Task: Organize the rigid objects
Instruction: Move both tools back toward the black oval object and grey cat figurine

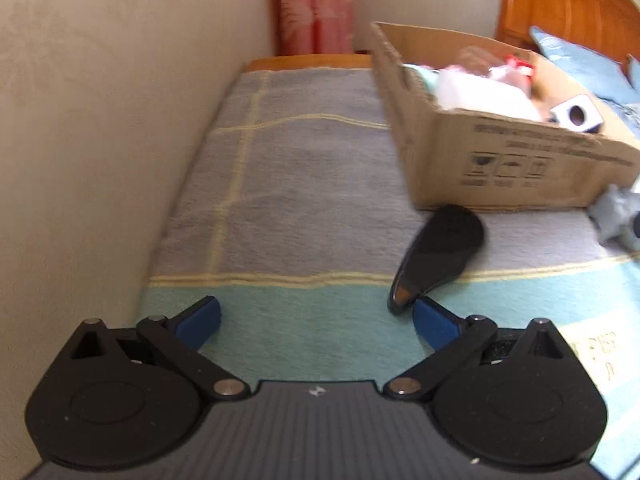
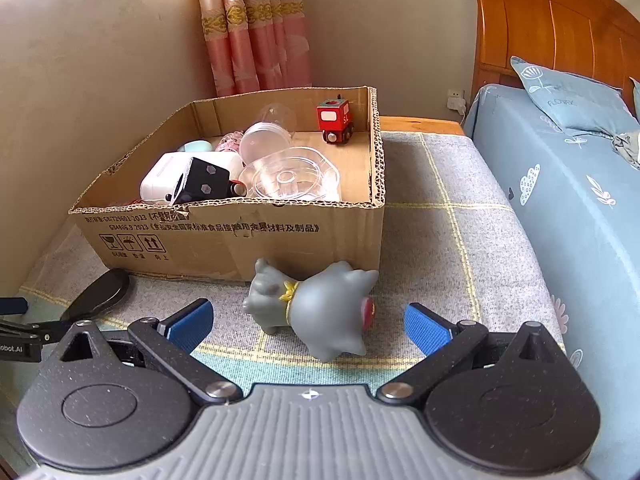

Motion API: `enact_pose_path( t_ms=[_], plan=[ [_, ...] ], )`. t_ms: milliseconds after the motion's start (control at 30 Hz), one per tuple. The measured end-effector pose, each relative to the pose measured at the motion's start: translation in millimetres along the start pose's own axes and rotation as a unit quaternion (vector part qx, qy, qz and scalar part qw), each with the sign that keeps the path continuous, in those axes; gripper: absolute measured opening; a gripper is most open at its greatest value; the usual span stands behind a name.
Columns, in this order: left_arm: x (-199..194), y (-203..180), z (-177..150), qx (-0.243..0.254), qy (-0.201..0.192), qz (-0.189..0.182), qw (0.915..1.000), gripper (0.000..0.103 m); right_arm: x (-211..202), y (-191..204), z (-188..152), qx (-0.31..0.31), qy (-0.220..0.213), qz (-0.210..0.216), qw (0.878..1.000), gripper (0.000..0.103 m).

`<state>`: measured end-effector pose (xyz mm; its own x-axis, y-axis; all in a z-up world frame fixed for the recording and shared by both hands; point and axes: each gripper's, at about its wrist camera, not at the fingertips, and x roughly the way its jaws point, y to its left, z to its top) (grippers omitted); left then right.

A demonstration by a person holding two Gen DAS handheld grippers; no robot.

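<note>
Grey toy figure point(image 2: 316, 312) between right gripper point(image 2: 308, 322) fingers – spread wide, untouched

A grey blanket point(image 2: 432, 216) with yellow grid lines and a teal band covers the bench, carrying a cardboard box point(image 2: 240, 236) beyond the right gripper's fingers. A grey toy point(image 2: 320, 308) lies on its side between those fingers, just before the box. A black paddle point(image 1: 436, 256) rests just ahead of the left gripper's right finger.

Beige walls point(image 2: 100, 60), pink curtain point(image 2: 256, 28), wooden headboard point(image 2: 560, 28), daylight.
</note>
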<state>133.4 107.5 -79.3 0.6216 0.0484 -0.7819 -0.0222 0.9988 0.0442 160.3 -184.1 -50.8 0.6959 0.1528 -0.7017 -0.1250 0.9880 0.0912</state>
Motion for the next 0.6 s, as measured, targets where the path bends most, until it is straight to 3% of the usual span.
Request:
enact_pose_path(
  t_ms=[400,600],
  plan=[
    [7,10,8,-0.03,0.002,0.017,0.9994,0.102,13,0,-8,0.004,0.017,-0.001,1.0,0.103],
    [-5,-4,9,-0.019,0.009,-0.036,0.9991,0.102,26,2,-3,0.002,0.011,-0.017,1.0,0.103]
  ],
)
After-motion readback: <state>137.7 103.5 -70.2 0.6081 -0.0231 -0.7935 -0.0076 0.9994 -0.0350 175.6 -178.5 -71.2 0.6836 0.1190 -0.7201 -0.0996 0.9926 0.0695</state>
